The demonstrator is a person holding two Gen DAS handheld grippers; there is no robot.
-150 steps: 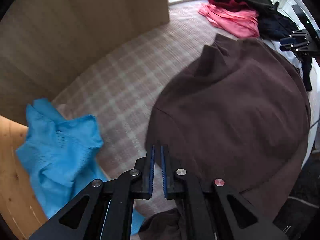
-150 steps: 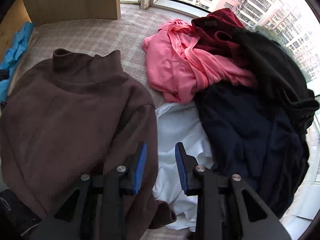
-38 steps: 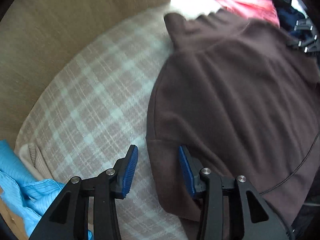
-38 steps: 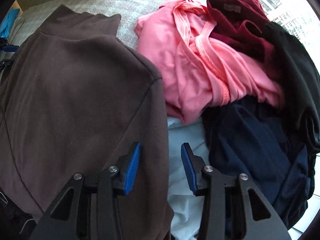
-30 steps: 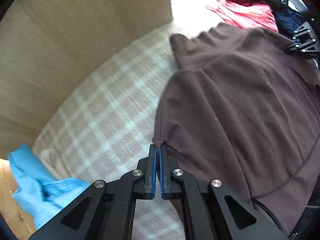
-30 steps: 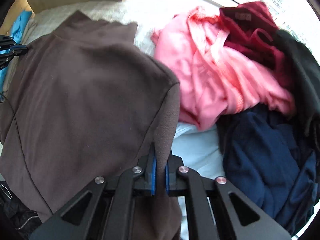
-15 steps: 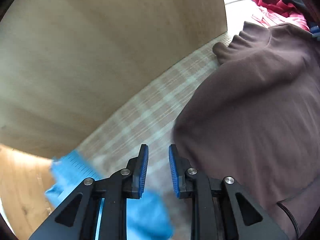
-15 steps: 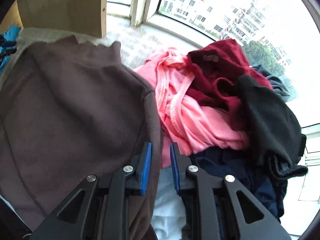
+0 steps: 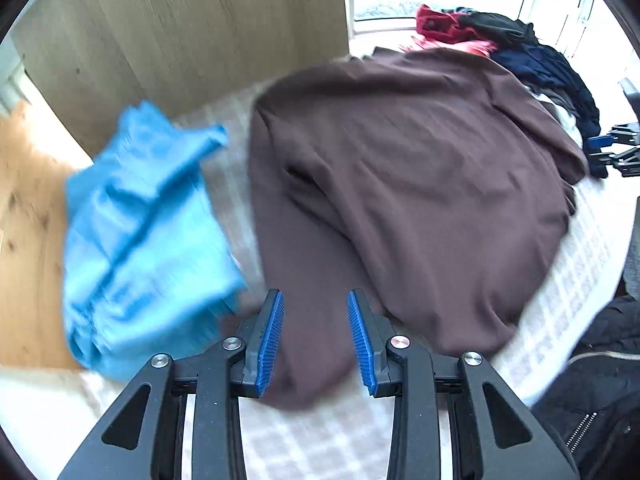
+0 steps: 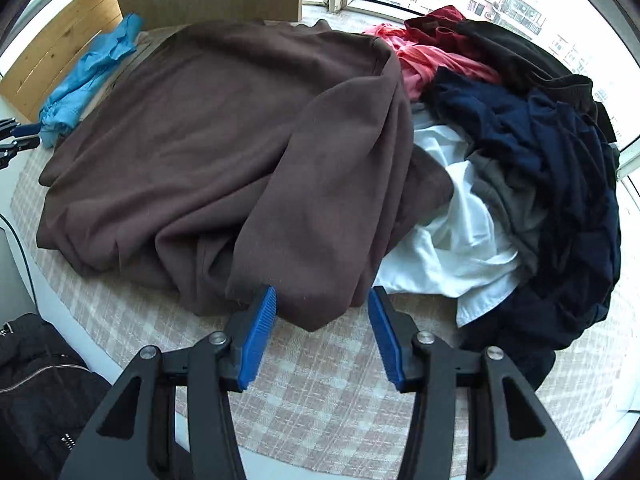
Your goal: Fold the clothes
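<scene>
A brown sweater lies spread on the checked cloth, collar toward the window. Its left sleeve runs down toward my left gripper. That gripper's jaws are opening, with the sleeve end under the gap and neither pad pressing it. In the right wrist view the sweater has its right sleeve folded over its body. My right gripper hovers at that sleeve's cuff, its jaws opening and holding nothing. Each gripper shows at the edge of the other's view: the right gripper and the left gripper.
A crumpled blue garment lies left of the sweater by a wooden board. Right of the sweater are piled a pink top, a dark red garment, a navy one and a white one. A black zipped jacket sits below the near edge.
Both grippers were shut on the sweater's shoulders a second ago. They have let go, pulled back toward the near edge and opened over the sleeve ends.
</scene>
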